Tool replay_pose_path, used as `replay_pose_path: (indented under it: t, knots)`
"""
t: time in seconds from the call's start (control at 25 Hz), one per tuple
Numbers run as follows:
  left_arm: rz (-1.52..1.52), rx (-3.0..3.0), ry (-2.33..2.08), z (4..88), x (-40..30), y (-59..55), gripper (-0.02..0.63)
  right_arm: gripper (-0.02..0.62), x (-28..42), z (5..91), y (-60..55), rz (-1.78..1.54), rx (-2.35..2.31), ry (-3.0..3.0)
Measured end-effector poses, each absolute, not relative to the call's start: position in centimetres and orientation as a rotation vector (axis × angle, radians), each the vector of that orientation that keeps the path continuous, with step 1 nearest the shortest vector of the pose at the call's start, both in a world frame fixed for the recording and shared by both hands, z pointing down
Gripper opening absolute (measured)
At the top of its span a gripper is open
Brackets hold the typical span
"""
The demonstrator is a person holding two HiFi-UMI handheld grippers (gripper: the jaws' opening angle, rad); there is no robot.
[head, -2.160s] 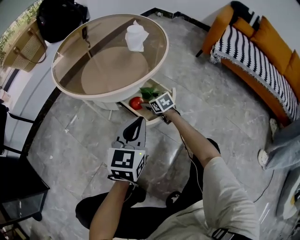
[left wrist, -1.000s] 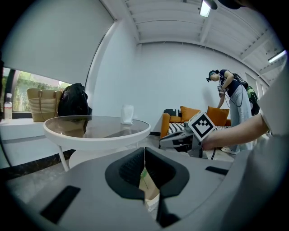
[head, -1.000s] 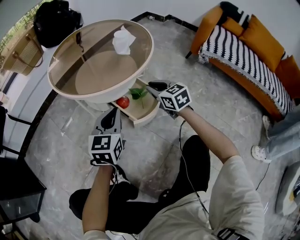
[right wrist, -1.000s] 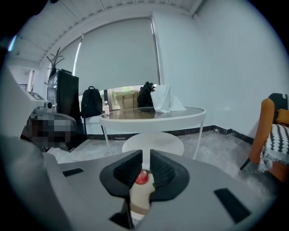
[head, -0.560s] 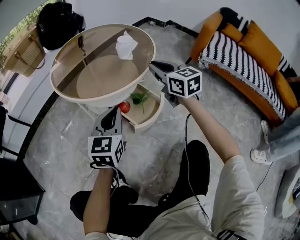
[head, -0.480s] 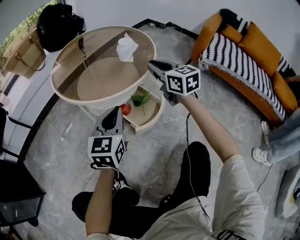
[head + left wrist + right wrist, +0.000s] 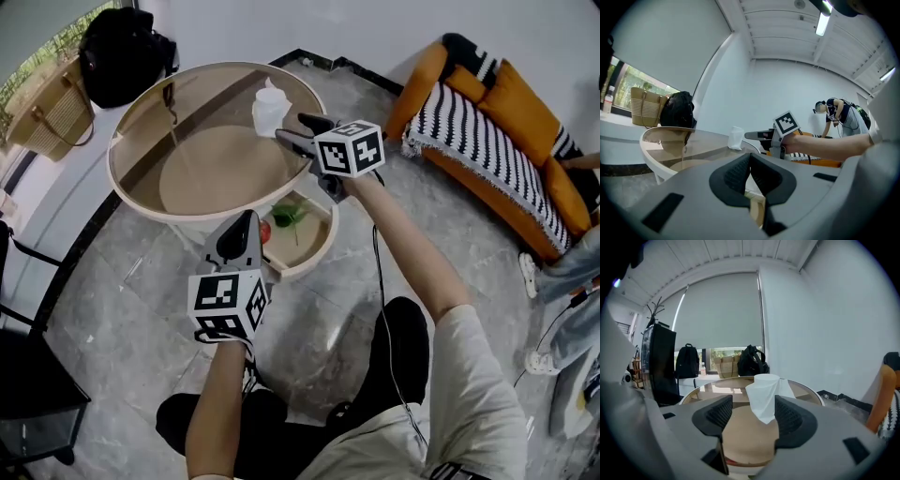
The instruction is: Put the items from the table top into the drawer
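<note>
One open drawer [image 7: 317,246], red fruit [image 7: 265,231] and greens [image 7: 290,214] inside, tissue [image 7: 269,109] on table [image 7: 141,201]

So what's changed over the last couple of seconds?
The right hand-held gripper left the drawer, rose level with the table and now faces the tissue; its jaws have just been opening, nothing gripped. Unchanged: left hand-held gripper shut and empty, red fruit and greens in the drawer, tissue on the table.

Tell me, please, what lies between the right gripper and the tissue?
Only bare glass tabletop, per the head view; the right gripper, jaws just opened, empty, sits short of the white tissue.
</note>
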State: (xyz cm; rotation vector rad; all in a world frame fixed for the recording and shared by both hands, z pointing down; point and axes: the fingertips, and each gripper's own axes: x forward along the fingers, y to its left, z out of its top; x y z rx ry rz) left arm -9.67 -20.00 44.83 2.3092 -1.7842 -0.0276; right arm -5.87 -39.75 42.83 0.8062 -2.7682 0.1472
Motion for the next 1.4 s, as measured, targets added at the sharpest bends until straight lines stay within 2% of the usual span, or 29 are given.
replay_pose_path:
  t: [0.28, 0.8, 0.88, 0.96, 1.4]
  knots:
    - [-0.064, 2.374, -1.720, 44.7, -10.9, -20.8, 0.021, 0.334, -8.2, 43.8, -43.7, 0.190, 0.874, -2.746]
    - [-0.143, 2.417, -1.611, 44.3, -11.5, -22.7, 0.021, 0.337, -13.2, 45.0, -47.8, 0.111, 0.899, -2.614]
    - [-0.147, 2.414, -1.612, 44.3, -11.5, -22.7, 0.021, 0.329, -13.5, 44.9, -47.6, 0.068, 0.914, -2.597]
    - [-0.142, 2.412, -1.614, 44.4, -11.5, -22.5, 0.021, 0.254, -13.5, 44.7, -47.1, 0.040, 0.923, -2.595]
    - [-0.079, 2.444, -1.578, 45.6, -9.3, -22.0, 0.021, 0.236, -8.0, 42.0, -42.6, 0.025, 0.887, -2.681]
